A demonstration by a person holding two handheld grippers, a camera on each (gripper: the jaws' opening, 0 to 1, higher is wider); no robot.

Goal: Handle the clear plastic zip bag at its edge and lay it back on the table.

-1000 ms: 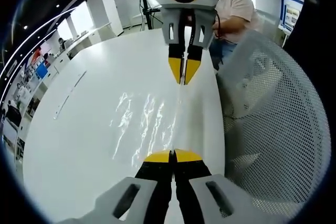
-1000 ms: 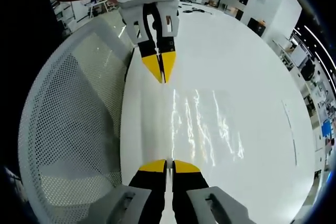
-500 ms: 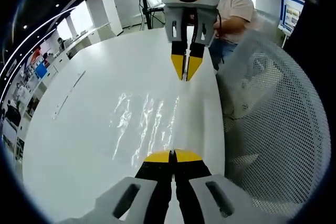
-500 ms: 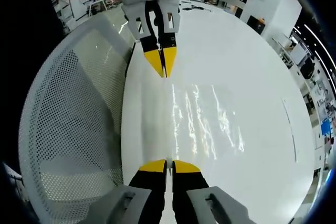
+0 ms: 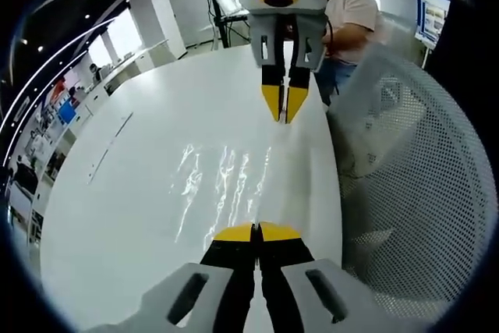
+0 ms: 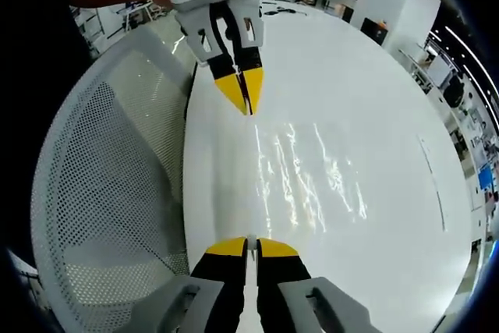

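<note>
The clear plastic zip bag [image 5: 234, 185] is stretched over the white worktop [image 5: 132, 193], held along one edge between both tools, near the worktop's edge beside a white mesh chair back [image 5: 413, 193]. Left hand-held gripper [image 5: 256, 232]: yellow-tipped jaws closed together on the near end of the bag edge. Right hand-held gripper [image 6: 251, 246]: jaws likewise pinched shut on the opposite end. Each tool shows in the other's view, left hand-held gripper [image 6: 243, 91] and right hand-held gripper [image 5: 284, 105], facing each other with the film taut between. Judgement: holding the same edge at both ends keeps the thin film flat and straight, so it can be lowered without folding or sticking to itself; the glare streaks across the bag [image 6: 312, 177] suggest it lies close to or on the surface, though contact cannot be confirmed. Versus a second ago: the opposing gripper sits slightly higher and farther off in each view, so the hands appear to have drawn apart a little, tightening the film. Both grips unchanged; bag remains unreleased. A person [image 5: 351, 13] stands behind.
</note>
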